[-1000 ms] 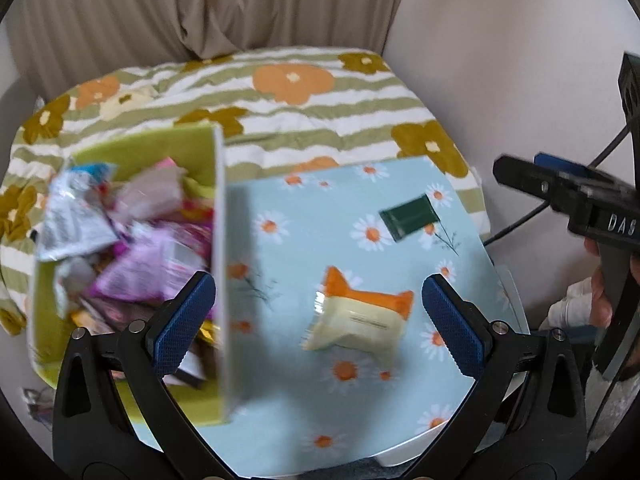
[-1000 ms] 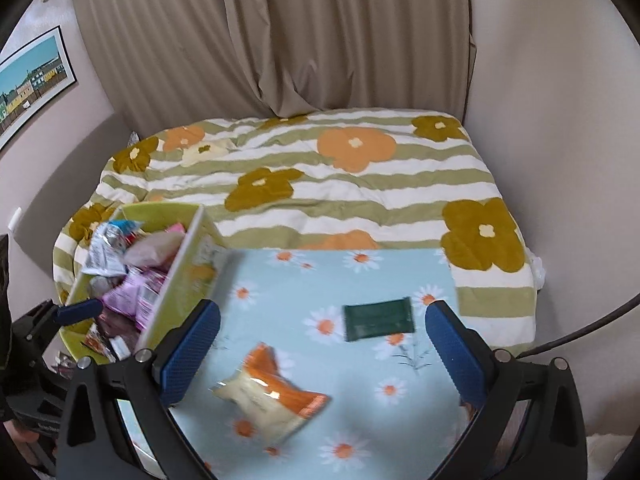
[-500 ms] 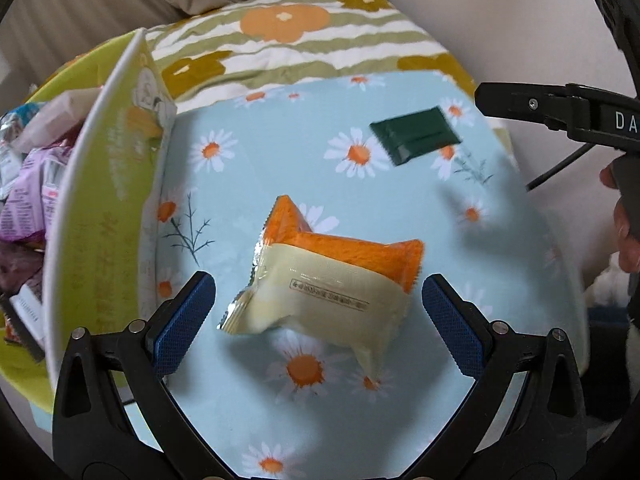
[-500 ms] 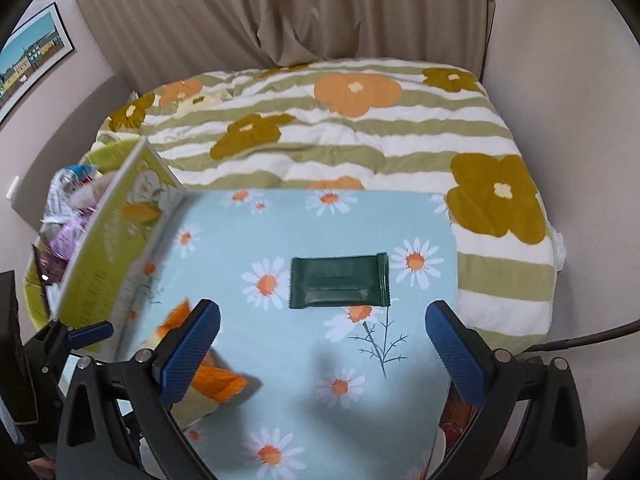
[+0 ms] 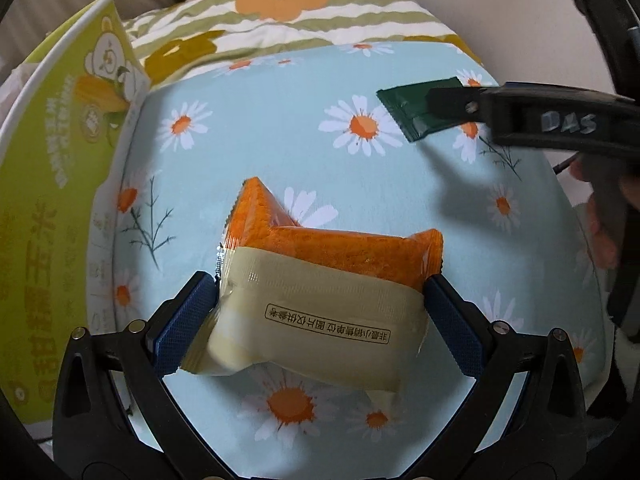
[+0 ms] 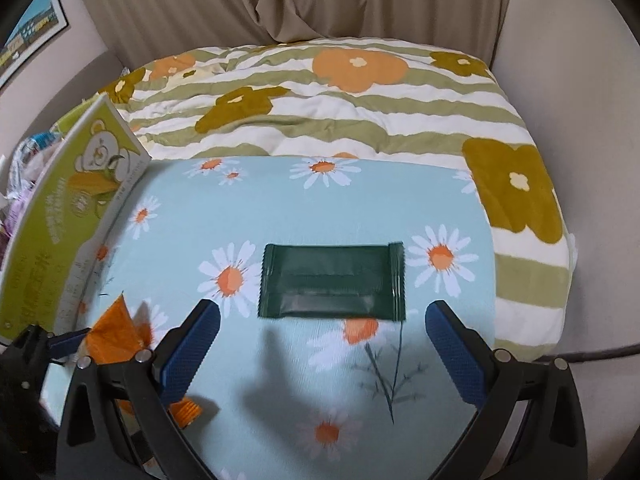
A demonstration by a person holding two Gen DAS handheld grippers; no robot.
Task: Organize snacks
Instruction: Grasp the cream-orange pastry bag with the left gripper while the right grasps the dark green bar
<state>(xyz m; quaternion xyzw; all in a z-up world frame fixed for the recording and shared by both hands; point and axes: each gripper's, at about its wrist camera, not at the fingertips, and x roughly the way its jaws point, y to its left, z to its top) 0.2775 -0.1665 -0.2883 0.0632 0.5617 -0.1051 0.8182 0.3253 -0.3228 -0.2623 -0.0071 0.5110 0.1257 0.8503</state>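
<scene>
An orange and cream snack packet lies on the light blue daisy cloth. My left gripper is open and straddles it, with both blue pads against its short ends. A flat dark green packet lies further right on the cloth. My right gripper hangs open just short of it, with nothing between its fingers. In the left wrist view, one right finger covers part of the green packet. The orange packet also shows at the lower left of the right wrist view.
A yellow-green carton with a bear print stands along the cloth's left edge, with wrapped snacks inside. Behind the cloth lies a striped flower blanket. A wall and curtain close off the back and right. A hand holds the right gripper.
Both grippers have come down and forward. My left gripper now has the orange packet between its pads. My right gripper has closed in on the green packet.
</scene>
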